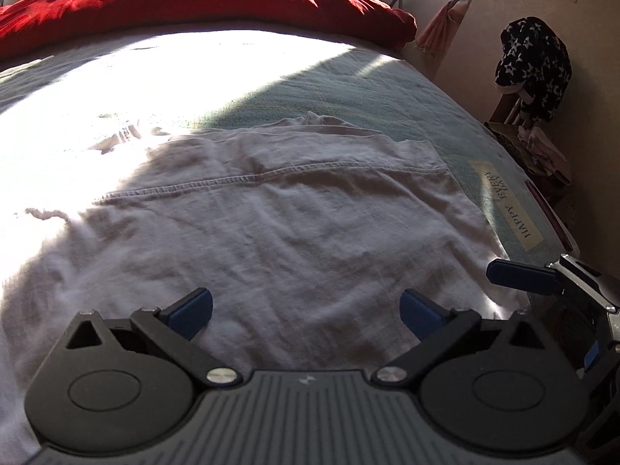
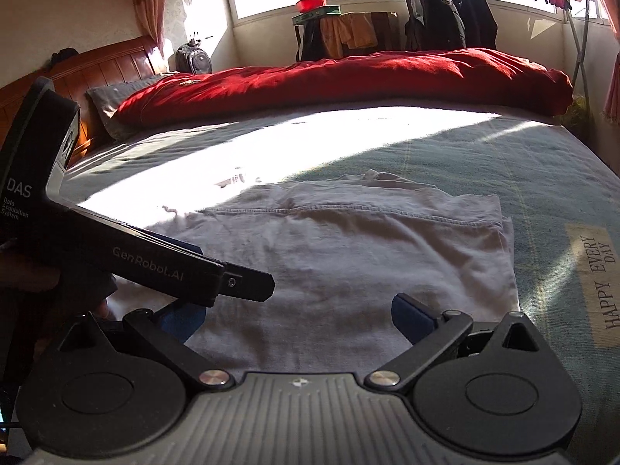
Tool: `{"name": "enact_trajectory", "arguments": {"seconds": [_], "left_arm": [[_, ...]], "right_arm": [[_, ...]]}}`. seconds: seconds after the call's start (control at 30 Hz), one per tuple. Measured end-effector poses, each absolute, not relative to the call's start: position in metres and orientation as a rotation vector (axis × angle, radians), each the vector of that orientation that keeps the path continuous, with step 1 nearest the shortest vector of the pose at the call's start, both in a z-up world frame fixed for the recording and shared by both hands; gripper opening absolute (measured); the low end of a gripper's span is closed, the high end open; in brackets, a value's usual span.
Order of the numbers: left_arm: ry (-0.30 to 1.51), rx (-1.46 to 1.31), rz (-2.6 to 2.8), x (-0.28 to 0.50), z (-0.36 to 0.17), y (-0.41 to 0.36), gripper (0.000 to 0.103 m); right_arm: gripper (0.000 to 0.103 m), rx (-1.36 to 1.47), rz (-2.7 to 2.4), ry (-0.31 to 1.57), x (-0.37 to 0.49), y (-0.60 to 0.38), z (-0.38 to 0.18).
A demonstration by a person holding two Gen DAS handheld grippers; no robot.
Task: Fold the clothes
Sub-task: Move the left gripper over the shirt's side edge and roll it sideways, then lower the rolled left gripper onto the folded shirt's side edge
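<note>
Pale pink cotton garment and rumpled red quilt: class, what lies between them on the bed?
Only bare grey-green bedsheet, partly sunlit, separates the garment from the quilt; the right wrist view shows it best.

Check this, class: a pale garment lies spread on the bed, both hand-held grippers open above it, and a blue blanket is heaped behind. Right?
One slip: the blanket is red, as the right wrist view shows. The rest holds.

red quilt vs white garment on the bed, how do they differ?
The red quilt is bunched in a thick roll along the bed's far side; the white garment lies spread flat and thin on the near side. The quilt is deep red, the garment pale with a visible stitched seam. Both are partly sunlit.
</note>
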State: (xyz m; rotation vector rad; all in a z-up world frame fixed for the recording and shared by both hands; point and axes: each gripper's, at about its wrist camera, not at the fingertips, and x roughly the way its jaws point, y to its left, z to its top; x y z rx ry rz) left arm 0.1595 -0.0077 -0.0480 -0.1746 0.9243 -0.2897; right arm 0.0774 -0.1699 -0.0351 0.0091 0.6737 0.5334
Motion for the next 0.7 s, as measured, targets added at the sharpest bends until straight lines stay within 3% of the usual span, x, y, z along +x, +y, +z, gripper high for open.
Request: {"name": "enact_trajectory", "arguments": {"seconds": [0.3, 0.7], "left_arm": [[0.822, -0.281, -0.327, 0.130, -0.026, 0.038, 0.102], [0.715, -0.564, -0.080, 0.116, -0.024, 0.185, 0.102]], "right_arm": [[0.103, 0.019, 0.540, 0.681, 0.063, -0.165, -0.030], [0.103, 0.090, 0.559, 0.776, 0.072, -0.154, -0.042]]}}
